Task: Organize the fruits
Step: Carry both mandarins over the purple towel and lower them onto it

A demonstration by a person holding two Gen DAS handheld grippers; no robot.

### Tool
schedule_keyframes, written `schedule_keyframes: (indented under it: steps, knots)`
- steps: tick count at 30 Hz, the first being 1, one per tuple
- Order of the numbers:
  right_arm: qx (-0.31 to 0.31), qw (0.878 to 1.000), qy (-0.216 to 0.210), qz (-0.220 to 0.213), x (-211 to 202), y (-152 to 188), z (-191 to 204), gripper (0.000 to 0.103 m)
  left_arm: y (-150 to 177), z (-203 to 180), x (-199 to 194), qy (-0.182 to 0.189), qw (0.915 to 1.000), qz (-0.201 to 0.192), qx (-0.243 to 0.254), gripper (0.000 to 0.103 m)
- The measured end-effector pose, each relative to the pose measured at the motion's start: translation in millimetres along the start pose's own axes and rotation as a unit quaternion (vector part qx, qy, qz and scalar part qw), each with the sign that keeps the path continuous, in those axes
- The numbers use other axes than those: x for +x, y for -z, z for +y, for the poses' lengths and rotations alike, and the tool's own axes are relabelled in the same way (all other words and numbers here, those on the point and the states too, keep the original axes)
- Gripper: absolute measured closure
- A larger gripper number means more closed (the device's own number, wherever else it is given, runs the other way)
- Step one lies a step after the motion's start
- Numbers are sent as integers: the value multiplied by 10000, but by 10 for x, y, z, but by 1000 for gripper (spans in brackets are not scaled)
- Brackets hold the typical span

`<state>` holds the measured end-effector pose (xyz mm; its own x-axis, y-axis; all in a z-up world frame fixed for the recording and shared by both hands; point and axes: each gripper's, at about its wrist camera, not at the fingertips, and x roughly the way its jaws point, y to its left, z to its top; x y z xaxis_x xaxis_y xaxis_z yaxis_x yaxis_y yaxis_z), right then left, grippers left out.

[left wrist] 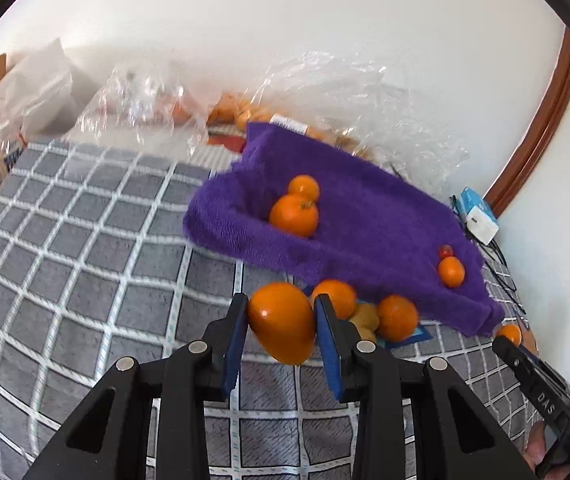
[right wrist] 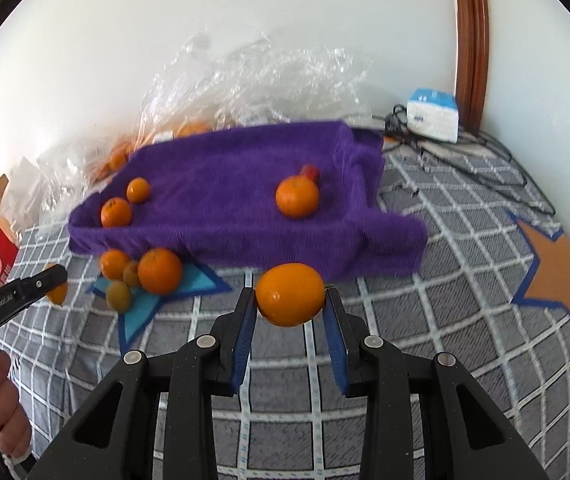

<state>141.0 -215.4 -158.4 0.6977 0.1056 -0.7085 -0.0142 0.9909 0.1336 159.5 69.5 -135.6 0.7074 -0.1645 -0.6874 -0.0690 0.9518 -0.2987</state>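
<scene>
now both tongs are busy. the left tongs point(left wrist: 281, 320) are clenched on an orange point(left wrist: 283, 322), and its blue pads point(left wrist: 233, 344) press the fruit from both sides. the right tongs point(right wrist: 289, 300) are clenched on a second orange point(right wrist: 289, 300) in the same way. both fruits hang above the checked bed cover point(left wrist: 85, 260), not touching it.

just past them lies a purple towel point(right wrist: 225, 208), shaped like a low tray. it has three oranges in it: two point(right wrist: 116, 212) near its left end and one point(right wrist: 297, 197) near its right end, with a little red fruit point(right wrist: 311, 171) behind that one. a small heap of oranges point(right wrist: 160, 271) and greenish fruits sits on a blue star point(right wrist: 145, 312), touching the towel's front edge. an orange star point(right wrist: 561, 276) lies well apart on the right, with no fruit on it.

i think the step in hand is to carry each orange to its group. which group is meant, i cannot tell. to do it well, keep the squeeze soft but steady, as round fruit can slip or roll. lift over the towel's folded edge, not into it. lower the orange till it rests, then let go slowly. put it in a dip or beside others so it stays put. move one hand at a time so the tongs do not bump.
</scene>
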Motion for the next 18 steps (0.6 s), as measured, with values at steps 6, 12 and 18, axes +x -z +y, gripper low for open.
schedule_keyframes:
  steps: [6,12,18]
  knots:
    - [79,9997,101,-194,-86,-433,18,69,-499,-74,-209,-66,9997,-215,71,71]
    - [57,9987,90,-491,-121,-873,34,69,-969,-247,-281,-69,9986,-488,188,71]
    - [64,9979,131,-627,53,-1230,44,69,-1271,-415,-63,-73,9982,-500,337,71]
